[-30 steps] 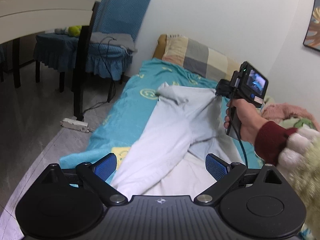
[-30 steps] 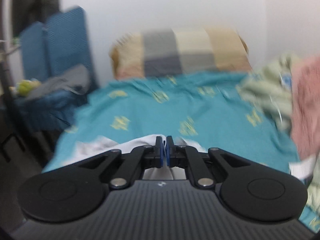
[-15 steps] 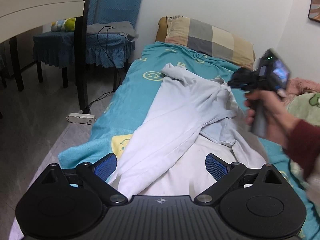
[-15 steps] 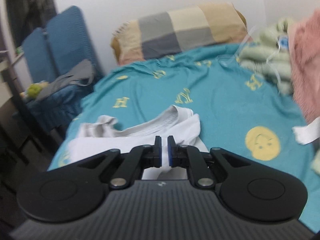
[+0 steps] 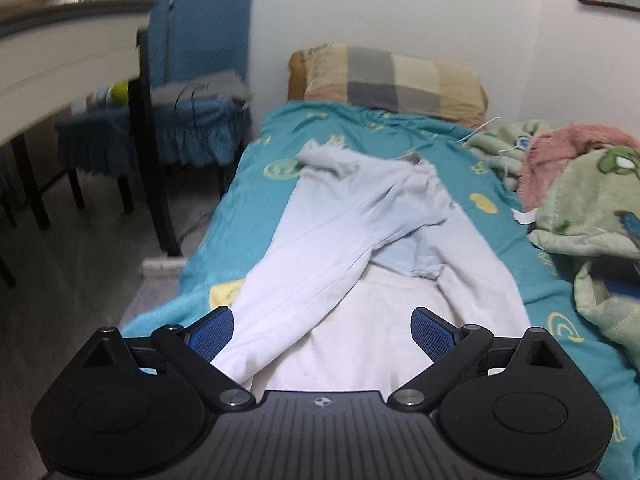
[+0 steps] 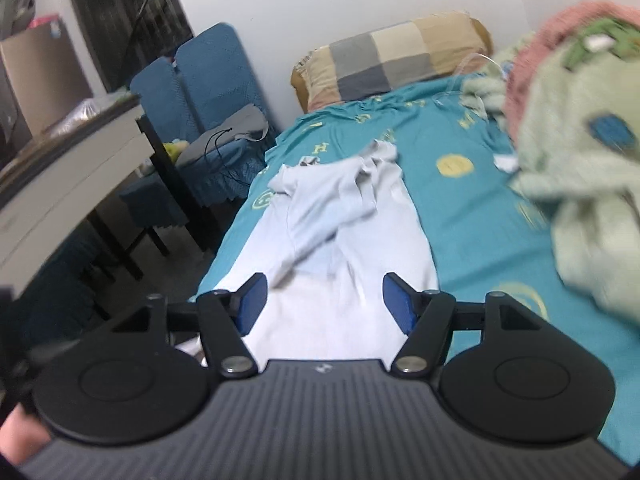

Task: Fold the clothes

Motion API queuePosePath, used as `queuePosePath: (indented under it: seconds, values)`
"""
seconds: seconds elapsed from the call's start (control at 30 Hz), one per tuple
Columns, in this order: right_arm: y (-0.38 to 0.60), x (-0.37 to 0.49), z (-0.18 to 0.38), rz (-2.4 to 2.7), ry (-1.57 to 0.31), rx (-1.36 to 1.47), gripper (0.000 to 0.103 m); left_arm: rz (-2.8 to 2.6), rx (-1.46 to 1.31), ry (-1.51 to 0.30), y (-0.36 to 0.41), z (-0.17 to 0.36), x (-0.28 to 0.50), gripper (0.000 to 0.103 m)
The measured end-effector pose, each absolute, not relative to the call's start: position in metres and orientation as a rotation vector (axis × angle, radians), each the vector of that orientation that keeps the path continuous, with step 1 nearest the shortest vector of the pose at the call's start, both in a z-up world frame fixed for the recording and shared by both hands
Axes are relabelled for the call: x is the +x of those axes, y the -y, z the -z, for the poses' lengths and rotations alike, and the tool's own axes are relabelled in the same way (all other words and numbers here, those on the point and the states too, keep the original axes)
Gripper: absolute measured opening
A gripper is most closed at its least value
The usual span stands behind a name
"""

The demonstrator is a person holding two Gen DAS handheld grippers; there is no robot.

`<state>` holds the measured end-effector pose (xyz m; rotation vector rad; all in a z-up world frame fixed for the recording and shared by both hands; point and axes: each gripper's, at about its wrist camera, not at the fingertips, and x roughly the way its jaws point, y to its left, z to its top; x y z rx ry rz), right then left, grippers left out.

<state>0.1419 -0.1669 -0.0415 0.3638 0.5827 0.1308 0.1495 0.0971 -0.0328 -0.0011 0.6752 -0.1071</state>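
My left gripper (image 5: 322, 330) gapes empty; my right gripper (image 6: 323, 300) is opening, nothing pinched. The white long-sleeved shirt (image 5: 360, 248) lies toward twelve o'clock on the teal sheet (image 5: 492, 216). A careless tug could undo its folded sleeve (image 5: 304, 264).

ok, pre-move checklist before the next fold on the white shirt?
1. Left claw open, nothing pinched: ok.
2. Right claw jaws opening, no cloth gripped: ok.
3. White shirt lying on the bed sheet: ok.
4. Shirt flat and smooth: not ok, sleeve folded across, collar end bunched.
5. Blanket pile apart from shirt: ok.
6. Near hem position: cannot tell, hidden behind the claws.
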Motion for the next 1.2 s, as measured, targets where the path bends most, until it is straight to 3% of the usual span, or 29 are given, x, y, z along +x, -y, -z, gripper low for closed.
queuePosePath:
  seconds: [0.27,0.63,0.83,0.97,1.13,1.17,1.2]
  values:
    - [0.177,0.099,0.047,-0.118,-0.503,0.299,0.066,0.098,-0.035,-0.687,-0.098,0.032,0.139,0.097]
    - [0.201,0.127,0.076,-0.11,-0.581,0.441,0.066,0.172,0.139,-1.02,-0.168,0.036,0.163,0.084]
    - [0.195,0.14,0.082,-0.142,-0.617,0.493,0.066,0.267,0.089,-1.242,-0.203,0.058,0.149,0.076]
    - [0.195,0.142,0.084,-0.141,-0.629,0.503,0.066,0.311,0.147,-1.346,-0.195,0.07,0.14,0.056]
    - [0.199,0.139,0.085,-0.135,-0.641,0.516,0.066,0.334,0.278,-1.417,-0.18,0.082,0.137,0.053]
    - [0.199,0.139,0.085,-0.133,-0.641,0.517,0.066,0.328,0.302,-1.43,-0.178,0.085,0.137,0.048]
    - [0.2,0.139,0.085,-0.131,-0.644,0.52,0.066,0.318,0.322,-1.438,-0.178,0.087,0.137,0.033]
